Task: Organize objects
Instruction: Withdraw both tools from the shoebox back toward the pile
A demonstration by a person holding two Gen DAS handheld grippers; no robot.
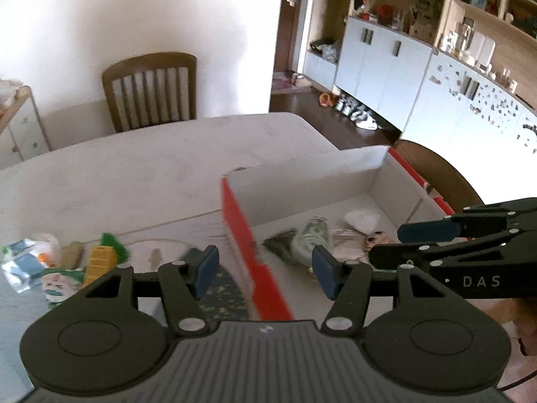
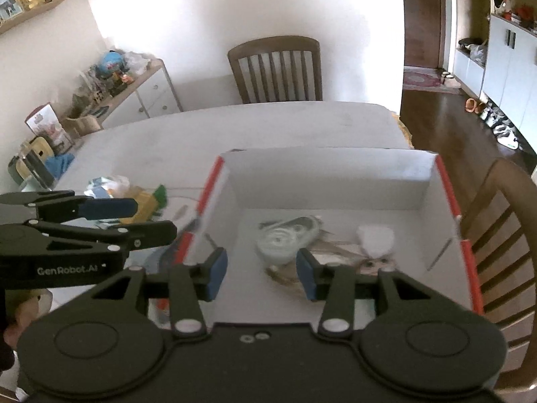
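Note:
A white cardboard box with red edges (image 1: 235, 211) (image 2: 433, 181) stands on the table. Inside lie a clear plastic packet (image 1: 310, 238) (image 2: 285, 238), a doll with a white cap (image 2: 372, 252) (image 1: 364, 221) and a dark green item (image 1: 280, 245). My left gripper (image 1: 263, 270) is open and empty above the box's left wall; it also shows in the right wrist view (image 2: 147, 218). My right gripper (image 2: 261, 275) is open and empty over the box; it also shows in the left wrist view (image 1: 389, 241). Left of the box lie a yellow carton (image 1: 99, 263), green piece (image 1: 115, 245) and wrapped packets (image 1: 27, 258).
The pale table (image 1: 151, 168) carries a dark patterned item (image 1: 221, 295) by the box. Wooden chairs stand at the far side (image 2: 275, 67) and at the right (image 2: 503, 235). A cluttered sideboard (image 2: 134, 90) is at the left, white cabinets (image 1: 386, 57) at the right.

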